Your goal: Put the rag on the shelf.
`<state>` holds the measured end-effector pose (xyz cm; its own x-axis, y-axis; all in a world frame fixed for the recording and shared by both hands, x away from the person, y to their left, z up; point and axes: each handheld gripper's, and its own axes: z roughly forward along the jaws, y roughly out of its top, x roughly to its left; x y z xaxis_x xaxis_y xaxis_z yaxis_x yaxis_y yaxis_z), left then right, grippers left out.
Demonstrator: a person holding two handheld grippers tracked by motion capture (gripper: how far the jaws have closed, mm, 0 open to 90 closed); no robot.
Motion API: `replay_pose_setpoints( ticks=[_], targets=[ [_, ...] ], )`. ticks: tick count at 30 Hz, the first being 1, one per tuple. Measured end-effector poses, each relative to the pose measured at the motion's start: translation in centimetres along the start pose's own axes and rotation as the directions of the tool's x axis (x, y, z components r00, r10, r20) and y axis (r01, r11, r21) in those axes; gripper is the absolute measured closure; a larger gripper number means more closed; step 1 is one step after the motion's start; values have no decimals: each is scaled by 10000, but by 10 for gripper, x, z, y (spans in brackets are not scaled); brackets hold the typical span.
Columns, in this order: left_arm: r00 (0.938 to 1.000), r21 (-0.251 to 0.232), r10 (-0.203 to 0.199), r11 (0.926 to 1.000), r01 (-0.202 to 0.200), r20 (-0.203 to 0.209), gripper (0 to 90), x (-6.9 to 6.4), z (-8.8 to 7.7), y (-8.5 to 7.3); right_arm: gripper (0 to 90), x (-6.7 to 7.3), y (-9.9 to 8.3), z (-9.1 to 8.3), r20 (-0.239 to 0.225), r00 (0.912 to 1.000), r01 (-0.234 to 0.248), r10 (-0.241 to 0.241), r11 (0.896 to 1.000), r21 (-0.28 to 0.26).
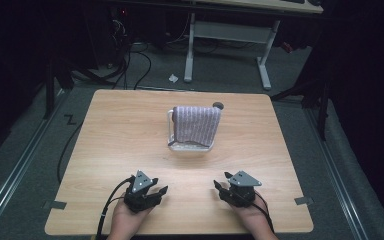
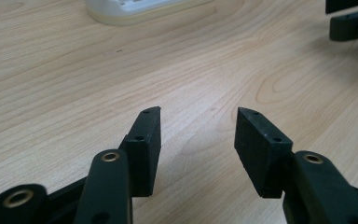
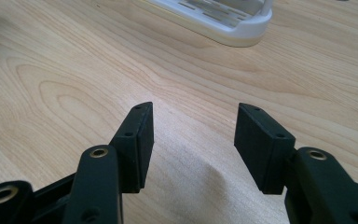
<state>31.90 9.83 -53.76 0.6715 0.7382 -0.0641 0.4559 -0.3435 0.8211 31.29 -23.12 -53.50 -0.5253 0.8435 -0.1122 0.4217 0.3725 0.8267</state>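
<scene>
One towel (image 1: 197, 124) hangs over one white rack (image 1: 172, 131) mid-table (image 1: 120, 145), well ahead of the left gripper (image 1: 156, 188) and right gripper (image 1: 220, 183); both jaws gape wide, empty.

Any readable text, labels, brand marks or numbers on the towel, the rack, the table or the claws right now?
None: no readable text stands on the purple towel, the white rack, the wooden table, the left claw or the right claw.
</scene>
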Motion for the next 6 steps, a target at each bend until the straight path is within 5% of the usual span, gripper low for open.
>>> replay_pose_setpoints(
  ticks=[6],
  targets=[
    [9964, -309, -847, 9959, 845, -60, 483, 12, 0, 1, 475, -9, -5, -6, 7, 9991, -418, 418, 9991, 33]
  ],
)
